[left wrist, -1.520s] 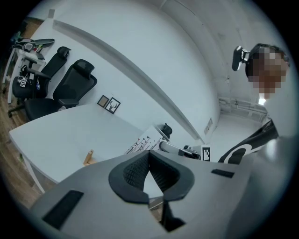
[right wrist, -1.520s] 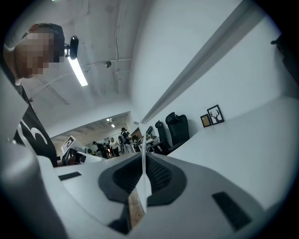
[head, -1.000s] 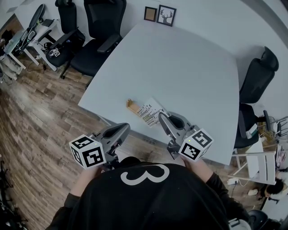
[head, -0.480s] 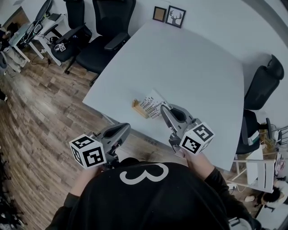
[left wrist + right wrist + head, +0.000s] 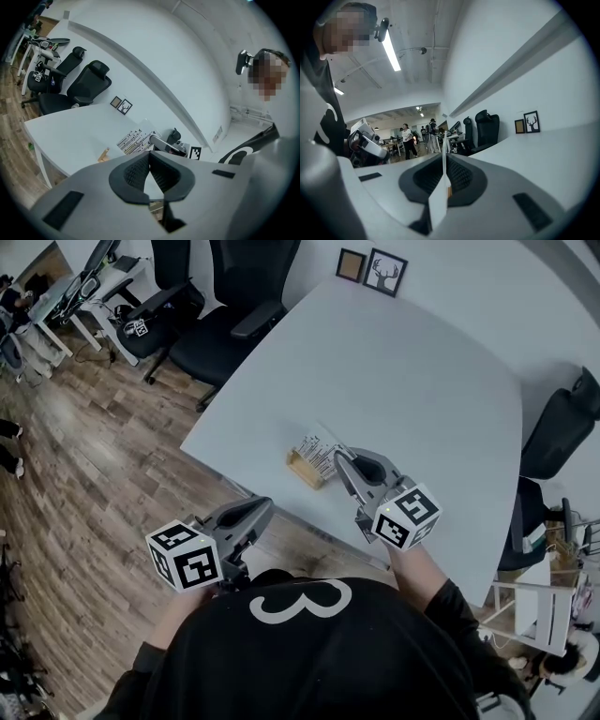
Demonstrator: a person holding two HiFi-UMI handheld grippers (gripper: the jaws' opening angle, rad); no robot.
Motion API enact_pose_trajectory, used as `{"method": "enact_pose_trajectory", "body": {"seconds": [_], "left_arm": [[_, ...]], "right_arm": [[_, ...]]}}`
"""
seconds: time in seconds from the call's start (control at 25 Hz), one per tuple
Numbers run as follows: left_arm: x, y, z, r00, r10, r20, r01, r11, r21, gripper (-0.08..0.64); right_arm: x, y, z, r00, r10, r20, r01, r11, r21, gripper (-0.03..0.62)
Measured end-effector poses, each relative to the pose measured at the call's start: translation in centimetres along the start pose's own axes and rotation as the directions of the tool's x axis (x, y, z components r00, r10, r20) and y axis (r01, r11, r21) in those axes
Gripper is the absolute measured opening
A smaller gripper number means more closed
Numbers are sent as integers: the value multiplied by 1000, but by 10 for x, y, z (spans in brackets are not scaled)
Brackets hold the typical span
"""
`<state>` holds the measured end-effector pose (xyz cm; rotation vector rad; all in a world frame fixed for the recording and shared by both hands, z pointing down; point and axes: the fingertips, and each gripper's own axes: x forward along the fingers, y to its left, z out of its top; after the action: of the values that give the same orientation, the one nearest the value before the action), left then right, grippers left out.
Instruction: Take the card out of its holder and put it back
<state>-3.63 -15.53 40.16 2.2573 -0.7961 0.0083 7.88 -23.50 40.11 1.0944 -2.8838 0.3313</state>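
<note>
While the left gripper point(image 5: 262, 509) hangs by the table point(image 5: 422, 381) edge, shut on nothing, the wooden holder point(image 5: 306, 469) stands alone and might tip or slide if the card point(image 5: 313, 448) bumps it. The card is pinched tight between the fingers of the right gripper point(image 5: 340, 465), right by the holder; whether it touches the slot, I cannot tell.

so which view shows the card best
The left gripper view: the card shows its printed face. The head view shows only part beside the right gripper; the right gripper view shows just its edge between shut jaws.
</note>
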Motion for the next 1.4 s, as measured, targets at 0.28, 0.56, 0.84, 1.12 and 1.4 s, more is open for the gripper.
{"method": "enact_pose_trajectory", "body": {"seconds": [0.28, 0.56, 0.84, 1.12, 1.4], "left_arm": [[2, 7, 1, 1000, 12, -3, -12, 1000, -12, 14], [2, 15, 6, 1000, 19, 1, -19, 1000, -21, 14], [3, 19, 7, 1000, 15, 0, -15, 1000, -26, 14], [6, 22, 7, 1000, 21, 3, -21, 999, -33, 14], [5, 26, 8, 999, 30, 10, -30, 999, -36, 14]], "right_arm": [[12, -5, -13, 999, 11, -44, -12, 1000, -29, 25], [21, -7, -20, 998, 8, -66, -10, 1000, -21, 24], [25, -6, -27, 996, 12, -87, -13, 1000, -9, 25], [29, -7, -38, 993, 9, -119, -11, 1000, -20, 25], [34, -8, -54, 989, 2, -148, -7, 1000, -28, 25]]}}
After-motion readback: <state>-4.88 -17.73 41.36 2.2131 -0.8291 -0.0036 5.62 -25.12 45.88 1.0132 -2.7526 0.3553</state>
